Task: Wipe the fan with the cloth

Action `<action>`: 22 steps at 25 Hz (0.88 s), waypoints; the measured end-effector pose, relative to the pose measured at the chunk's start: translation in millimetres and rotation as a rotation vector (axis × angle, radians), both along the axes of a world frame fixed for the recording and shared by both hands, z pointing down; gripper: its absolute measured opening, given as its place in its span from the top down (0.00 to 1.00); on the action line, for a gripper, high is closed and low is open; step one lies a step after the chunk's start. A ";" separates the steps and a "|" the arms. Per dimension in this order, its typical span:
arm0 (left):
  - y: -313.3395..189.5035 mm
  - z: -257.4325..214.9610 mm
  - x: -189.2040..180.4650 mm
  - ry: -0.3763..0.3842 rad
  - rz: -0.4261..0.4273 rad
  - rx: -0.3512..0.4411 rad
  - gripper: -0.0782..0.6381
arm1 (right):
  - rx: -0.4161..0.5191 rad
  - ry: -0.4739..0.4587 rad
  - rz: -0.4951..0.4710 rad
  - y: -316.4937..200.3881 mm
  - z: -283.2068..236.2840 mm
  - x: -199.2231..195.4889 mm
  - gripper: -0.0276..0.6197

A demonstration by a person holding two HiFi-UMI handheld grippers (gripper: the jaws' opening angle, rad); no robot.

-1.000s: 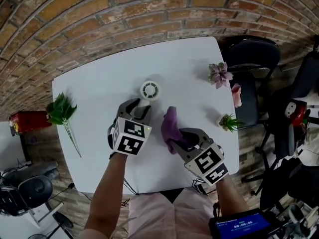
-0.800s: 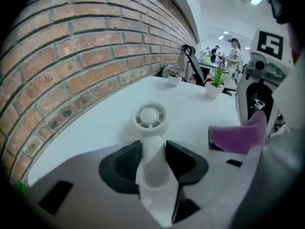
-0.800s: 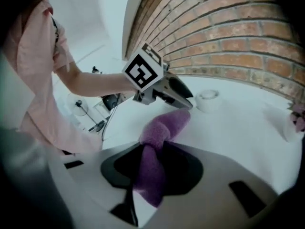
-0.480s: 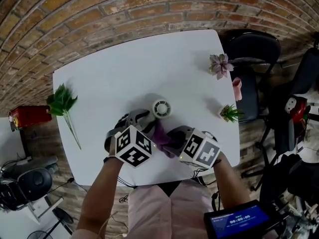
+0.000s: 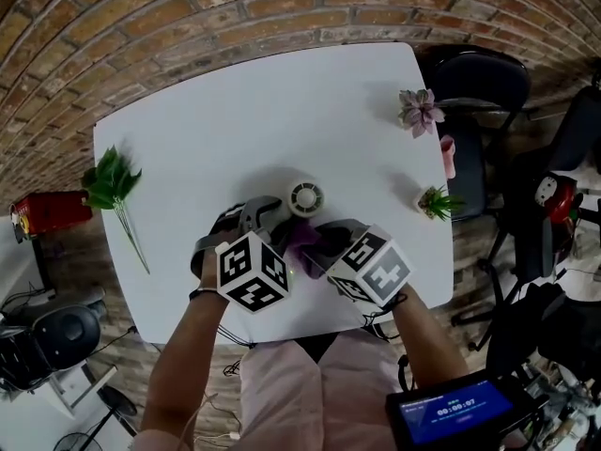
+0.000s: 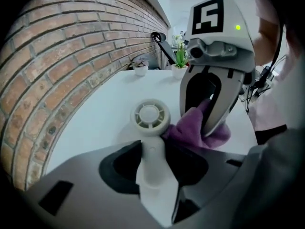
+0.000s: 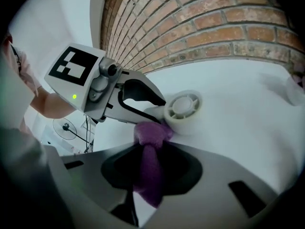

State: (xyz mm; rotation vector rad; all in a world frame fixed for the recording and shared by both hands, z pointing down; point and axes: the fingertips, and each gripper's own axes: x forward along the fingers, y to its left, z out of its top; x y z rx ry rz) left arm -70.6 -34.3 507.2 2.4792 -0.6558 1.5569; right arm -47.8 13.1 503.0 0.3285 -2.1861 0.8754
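The small white fan (image 5: pixel 305 197) shows its round grille face up over the white table (image 5: pixel 207 130). My left gripper (image 5: pixel 268 212) is shut on the fan's handle (image 6: pixel 151 163), with the fan head (image 6: pixel 150 117) just beyond the jaws. My right gripper (image 5: pixel 317 238) is shut on the purple cloth (image 5: pixel 300 237). The cloth (image 7: pixel 150 147) bunches out past the right gripper (image 7: pixel 150 173) and touches the side of the fan (image 7: pixel 183 106) below its grille. From the left gripper view, the cloth (image 6: pixel 193 130) lies against the fan's right side.
A green sprig (image 5: pixel 113 181) lies at the table's left edge. A pink succulent (image 5: pixel 418 111), a pink object (image 5: pixel 446 158) and a small green plant (image 5: pixel 435 202) sit along the right edge. A dark chair (image 5: pixel 479 87) stands beyond, and a brick wall (image 5: pixel 188 7) runs behind.
My right gripper has swung left and down with the cloth until it meets the fan. My left gripper rolled and shifted the fan rightward; the two grippers now sit close together.
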 end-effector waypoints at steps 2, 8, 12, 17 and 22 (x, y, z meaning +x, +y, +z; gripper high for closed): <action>1.7 0.4 -0.7 -0.018 0.025 0.012 0.66 | -0.006 0.005 0.020 -2.1 1.2 -0.4 0.80; 5.6 1.2 -4.1 0.014 0.013 -0.016 0.66 | -0.031 0.006 0.105 -10.1 2.7 7.0 0.80; 10.7 1.4 -9.1 0.017 0.015 -0.029 0.65 | -0.032 0.011 0.122 -11.5 3.0 10.1 0.81; 16.0 0.7 -13.1 -0.003 0.039 -0.035 0.65 | -0.034 0.019 0.131 -12.8 2.1 16.2 0.81; 24.7 1.3 -22.5 -0.015 0.070 -0.055 0.65 | -0.029 0.032 0.139 -19.9 2.8 25.0 0.81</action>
